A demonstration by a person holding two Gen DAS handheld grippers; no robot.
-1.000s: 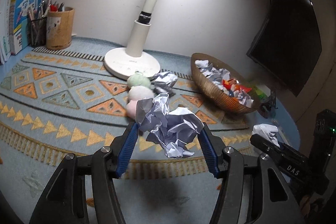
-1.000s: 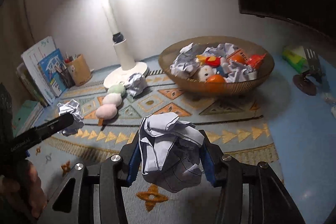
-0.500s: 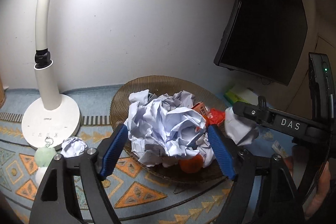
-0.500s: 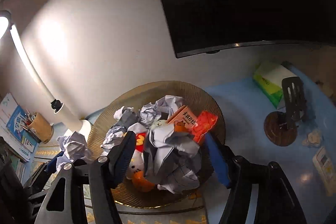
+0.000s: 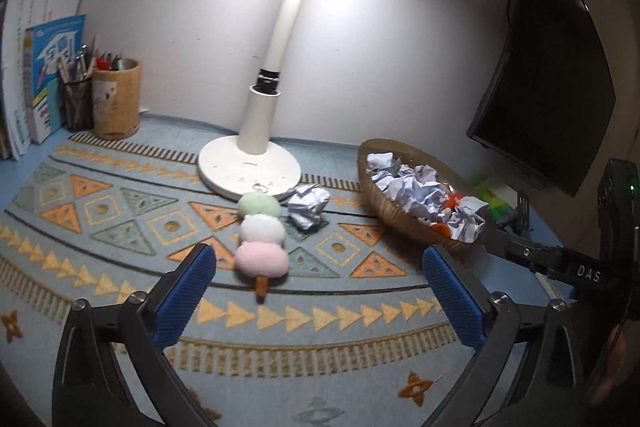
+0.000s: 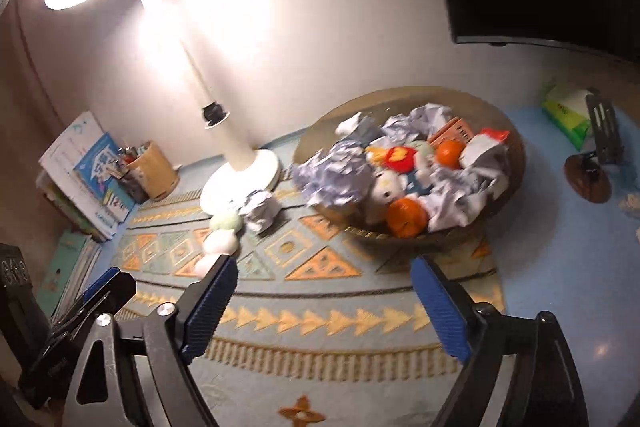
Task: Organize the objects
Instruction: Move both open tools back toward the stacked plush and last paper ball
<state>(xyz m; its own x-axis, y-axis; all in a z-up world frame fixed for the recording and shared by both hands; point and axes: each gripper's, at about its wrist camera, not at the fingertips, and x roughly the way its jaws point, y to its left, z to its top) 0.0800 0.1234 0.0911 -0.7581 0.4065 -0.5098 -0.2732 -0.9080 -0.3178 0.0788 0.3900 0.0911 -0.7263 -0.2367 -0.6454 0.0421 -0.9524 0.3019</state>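
Left gripper [image 5: 318, 269]: jaws opening wide, nothing between the blue pads. A second ago it carried a crumpled paper ball; that ball is now gone from it.
Right gripper [image 6: 322, 281]: jaws also opening, empty between the pads. It too held a paper ball a second ago, and half a second ago both grippers were over the basket.
Basket [image 6: 516, 163]: ahead and to the right of both grippers, heaped with crumpled paper, oranges and small toys. By the look of it, both released balls are now in that heap.
Paper ball on the mat [image 5: 308, 205]: ahead of the left gripper, just past the dumpling toy and near the lamp base; it is the one loose ball left out.
Dumpling toy [image 5: 260, 233]: a green, white and pink plush skewer lying directly ahead of the left gripper, between its open pads in line of sight but not touched.
Lamp [image 5: 250, 169]: standing beyond the toy, well clear of both grippers.
Meaning for the task: two balls are delivered, both grippers are free, and the remaining ball and the toy look like the next picks.
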